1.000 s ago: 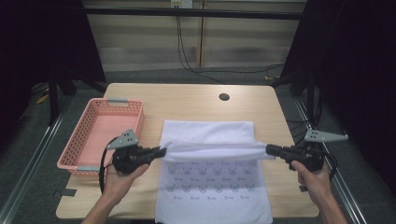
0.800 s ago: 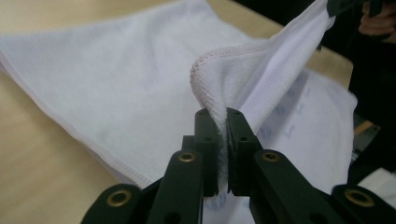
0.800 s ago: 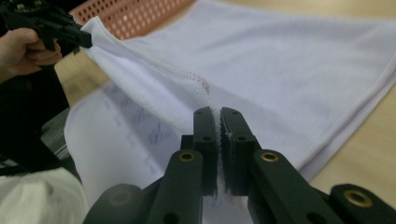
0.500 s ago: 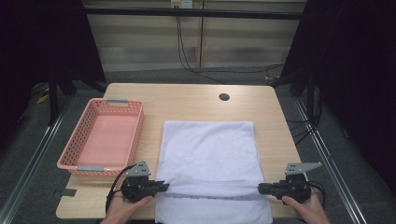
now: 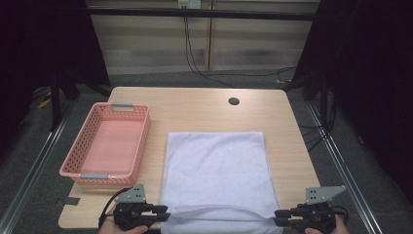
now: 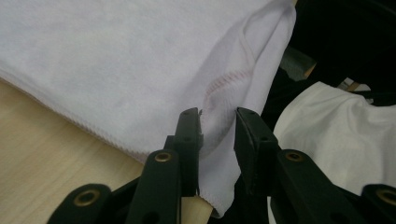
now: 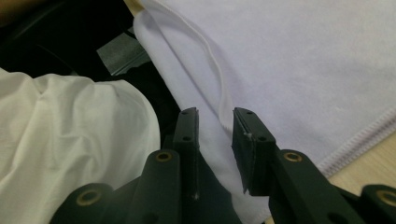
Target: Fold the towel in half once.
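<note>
The large white cloth with stitched hems [image 5: 216, 178] lies flat on the light wooden table [image 5: 195, 107], to the right of the pink plastic basket with mesh walls [image 5: 108, 144]. The cloth is already folded once: its far layer is brought over to the near edge, so only a plain white surface faces up, and the two near corners hang a little over the table edge close to the person.

The left claw [image 5: 163, 214] is at the near left corner of the cloth. In the left gripper view its two black jaws stand a little apart, and the hemmed corner [image 6: 219, 140] is between them, but the pads do not press on it. The jaws have just been opening, so I judge that the corner is released. The right claw [image 5: 280, 216] is at the near right corner in the same way. In the right gripper view its jaws are also a little open, the folded edge [image 7: 217, 116] passes between them without being pinched, and these jaws too have just been opening.

So the first fold seems finished and laid down. What is left, as I judge it, is to pull both claws away, make a further fold to get a smaller packet, and perhaps put the cloth in the basket, which has nothing in it now.
</note>
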Demonstrator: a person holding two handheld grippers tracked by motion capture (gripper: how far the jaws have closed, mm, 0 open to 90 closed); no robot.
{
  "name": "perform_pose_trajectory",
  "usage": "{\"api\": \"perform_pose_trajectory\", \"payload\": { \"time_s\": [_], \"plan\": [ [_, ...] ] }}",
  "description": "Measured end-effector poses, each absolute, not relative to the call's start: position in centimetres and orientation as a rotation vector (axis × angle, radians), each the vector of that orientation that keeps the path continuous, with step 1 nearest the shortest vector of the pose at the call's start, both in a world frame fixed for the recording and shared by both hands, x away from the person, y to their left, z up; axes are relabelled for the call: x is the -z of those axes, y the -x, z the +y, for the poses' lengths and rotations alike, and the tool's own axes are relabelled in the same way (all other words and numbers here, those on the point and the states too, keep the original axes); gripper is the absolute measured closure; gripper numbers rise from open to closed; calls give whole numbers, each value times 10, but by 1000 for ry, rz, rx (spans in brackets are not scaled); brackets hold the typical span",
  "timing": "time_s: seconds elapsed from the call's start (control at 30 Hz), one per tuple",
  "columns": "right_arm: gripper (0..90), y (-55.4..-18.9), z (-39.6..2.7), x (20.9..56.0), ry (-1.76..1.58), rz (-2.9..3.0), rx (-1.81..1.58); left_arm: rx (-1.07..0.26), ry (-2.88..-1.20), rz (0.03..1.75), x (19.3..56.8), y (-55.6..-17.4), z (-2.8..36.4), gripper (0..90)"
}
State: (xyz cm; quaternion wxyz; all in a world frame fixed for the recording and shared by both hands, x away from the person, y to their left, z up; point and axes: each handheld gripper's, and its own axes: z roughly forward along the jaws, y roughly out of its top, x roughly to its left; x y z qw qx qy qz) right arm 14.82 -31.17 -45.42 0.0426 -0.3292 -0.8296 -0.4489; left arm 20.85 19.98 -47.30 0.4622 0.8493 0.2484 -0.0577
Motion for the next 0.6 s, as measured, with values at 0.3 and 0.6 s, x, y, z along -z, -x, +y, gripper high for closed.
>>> {"api": "perform_pose_trajectory", "payload": {
  "time_s": [0.3, 0.6],
  "plan": [
    [671, -182, -297, 465, 1151, -2615, 1344, 53, -2097, 664, 472, -239, 173, 632],
    [670, -173, -289, 469, 1047, -2610, 1298, 156, -2196, 610, 483, -220, 181, 575]
  ]
}}
